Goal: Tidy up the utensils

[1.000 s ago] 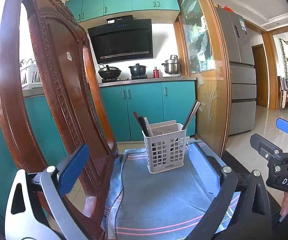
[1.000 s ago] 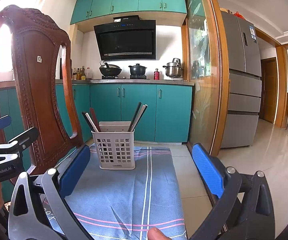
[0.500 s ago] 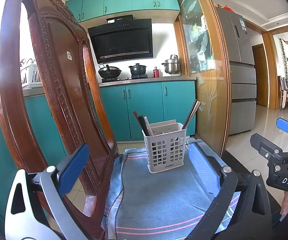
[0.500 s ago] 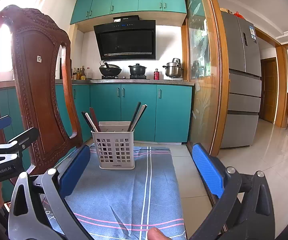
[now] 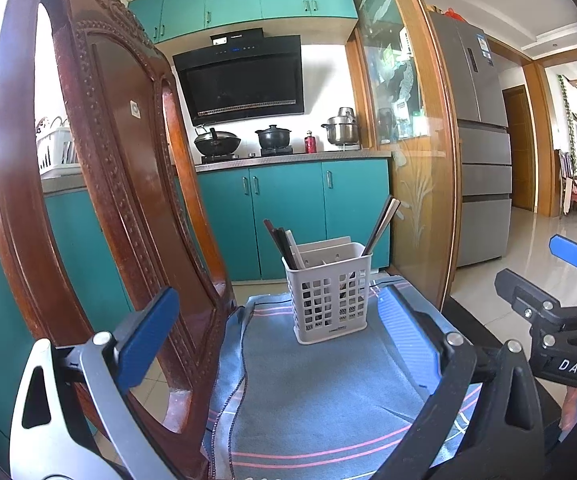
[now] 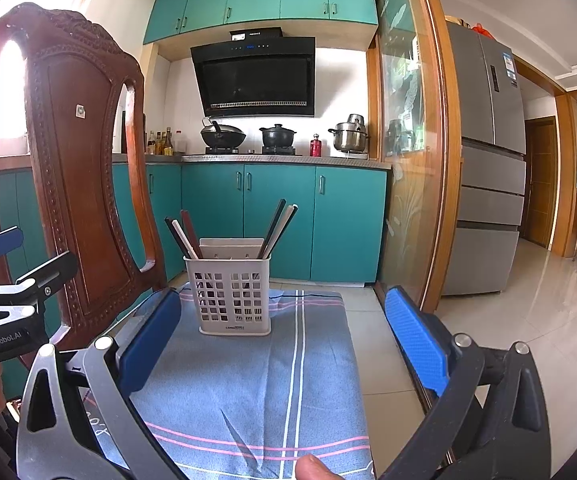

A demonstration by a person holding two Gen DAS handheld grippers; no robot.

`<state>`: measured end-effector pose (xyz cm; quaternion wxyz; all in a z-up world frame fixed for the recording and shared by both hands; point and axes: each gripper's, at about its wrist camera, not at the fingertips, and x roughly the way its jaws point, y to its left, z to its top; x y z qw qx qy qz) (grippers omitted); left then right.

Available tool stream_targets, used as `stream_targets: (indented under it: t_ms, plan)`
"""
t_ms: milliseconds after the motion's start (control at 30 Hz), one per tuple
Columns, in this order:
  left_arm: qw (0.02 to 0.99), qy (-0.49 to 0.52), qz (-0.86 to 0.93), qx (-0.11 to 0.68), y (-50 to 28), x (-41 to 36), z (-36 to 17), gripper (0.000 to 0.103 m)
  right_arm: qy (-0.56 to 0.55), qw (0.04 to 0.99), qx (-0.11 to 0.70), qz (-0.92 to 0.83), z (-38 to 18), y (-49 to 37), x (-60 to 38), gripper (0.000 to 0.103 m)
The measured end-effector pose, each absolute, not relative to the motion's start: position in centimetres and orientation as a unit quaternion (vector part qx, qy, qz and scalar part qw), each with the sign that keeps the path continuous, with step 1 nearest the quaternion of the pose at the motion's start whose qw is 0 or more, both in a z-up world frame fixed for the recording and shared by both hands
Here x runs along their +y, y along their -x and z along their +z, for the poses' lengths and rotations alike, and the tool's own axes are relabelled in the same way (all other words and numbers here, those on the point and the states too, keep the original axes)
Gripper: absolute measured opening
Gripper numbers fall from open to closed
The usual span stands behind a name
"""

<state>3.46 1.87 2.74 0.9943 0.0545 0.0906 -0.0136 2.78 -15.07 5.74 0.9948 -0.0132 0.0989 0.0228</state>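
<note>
I held my left gripper (image 5: pixel 276 340) low over the table with its blue-padded fingers (image 5: pixel 146 336) spread wide and nothing between them. My right gripper (image 6: pixel 284 336) hung beside it, its own blue pads (image 6: pixel 416 336) just as far apart and equally empty. Ahead of both stood the white perforated plastic utensil basket (image 6: pixel 234 300), upright on the blue cloth with pink and white stripes (image 6: pixel 272 392) that covered the table. The basket sat near the cloth's far edge, apart from both grippers. Dark and pale chopsticks (image 6: pixel 184 238) leaned out of its left compartment, and another bundle of chopsticks (image 6: pixel 279 226) leaned out to the right. A carved dark wooden chair back (image 5: pixel 100 184) rose just to the left of the cloth. Behind the basket ran the teal kitchen cabinets (image 6: pixel 276 216), with a black wok (image 6: pixel 222 136), a black pot (image 6: pixel 277 136) and a steel pot (image 6: pixel 350 136) on the counter under a black range hood (image 6: pixel 254 76). A fingertip (image 6: pixel 312 466) showed at the bottom edge of the right wrist view.
</note>
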Motion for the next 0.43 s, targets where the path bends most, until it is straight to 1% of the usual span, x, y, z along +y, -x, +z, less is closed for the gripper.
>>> stream_targets:
  t_ms: [267,367,433]
  plan:
    - [0.993,-0.052,-0.011,0.102,-4.0,1.8,2.3,0.099,0.014,0.994,0.103,0.021,5.5,-3.0,-15.2,0.1]
    - [0.991,-0.038,-0.014,0.129,-4.9,1.8,1.9,0.099,0.013,0.994,0.11,0.018,5.2,-3.5,-15.2,0.1]
    - [0.985,-0.02,-0.026,0.171,-6.2,1.8,1.1,0.099,0.01,0.991,0.132,0.013,4.4,-4.7,-15.5,0.1]
